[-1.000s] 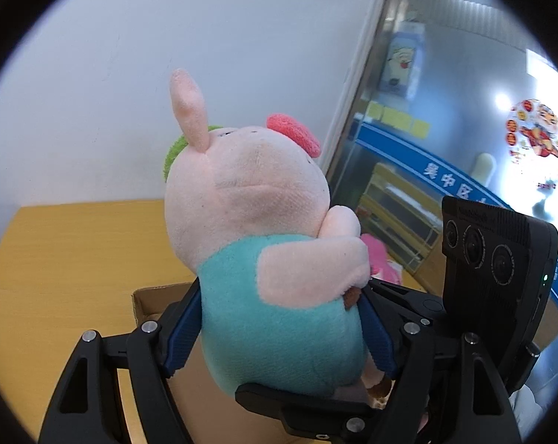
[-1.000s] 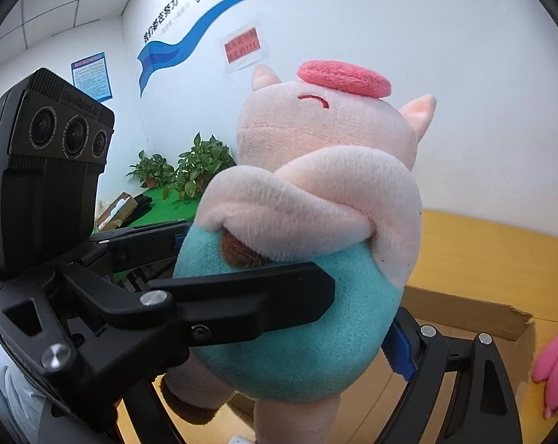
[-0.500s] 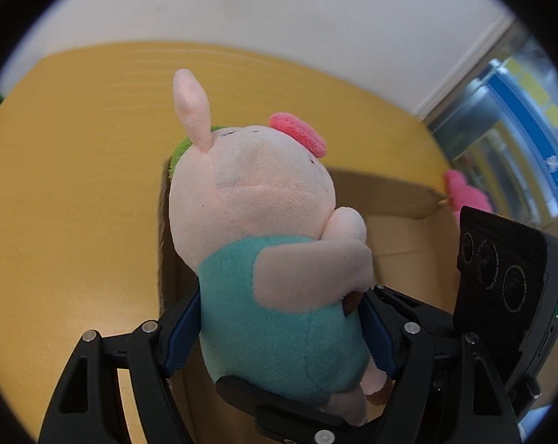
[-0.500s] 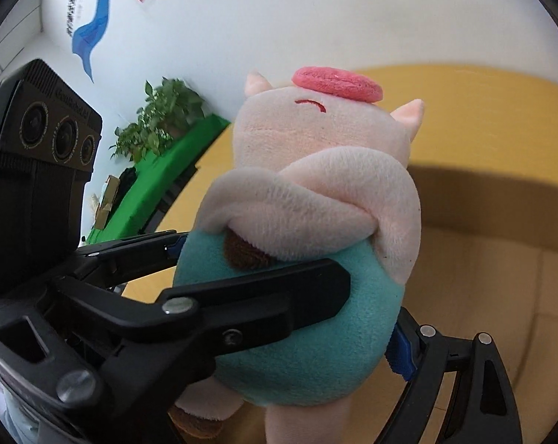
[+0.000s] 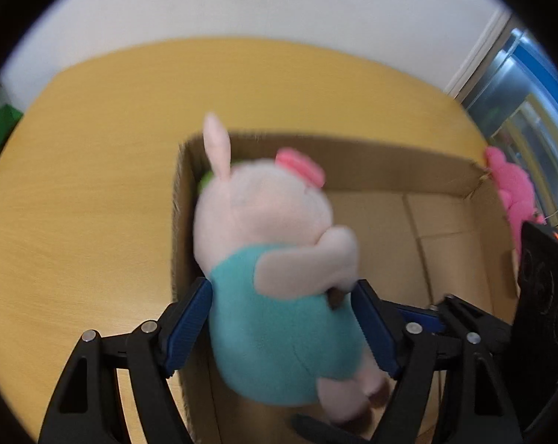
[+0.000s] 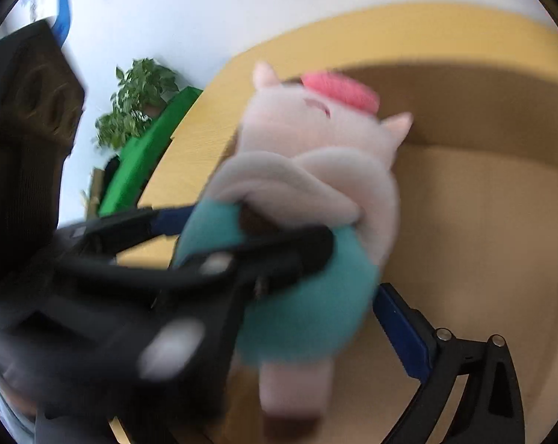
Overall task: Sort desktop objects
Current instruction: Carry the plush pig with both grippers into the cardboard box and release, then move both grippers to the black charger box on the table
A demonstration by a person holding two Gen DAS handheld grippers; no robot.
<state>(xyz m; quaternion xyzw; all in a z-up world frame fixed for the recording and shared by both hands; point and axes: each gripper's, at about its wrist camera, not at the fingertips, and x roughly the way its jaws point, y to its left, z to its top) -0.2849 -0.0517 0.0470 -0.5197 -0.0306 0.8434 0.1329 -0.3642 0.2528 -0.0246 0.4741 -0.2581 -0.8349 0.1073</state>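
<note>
A pink pig plush in a teal shirt (image 5: 275,281) hangs over the open cardboard box (image 5: 389,159). My left gripper (image 5: 282,318) has its blue pads spread at the plush's sides, the left one barely touching. My right gripper (image 6: 315,266) flanks the same plush (image 6: 315,185); its right pad (image 6: 401,322) stands slightly off the teal body. The plush tilts, feet low in the box. Both views are blurred by motion.
A second, bright pink plush (image 5: 511,192) lies outside the box's far right corner. The box sits on a yellow wooden table (image 5: 86,192). A white wall is behind; a potted plant (image 6: 138,100) and a green surface stand off the table's left.
Both grippers tipped down and carried the pig from above the table into the box mouth. The jaws have widened around it and the plush now sags lower.
</note>
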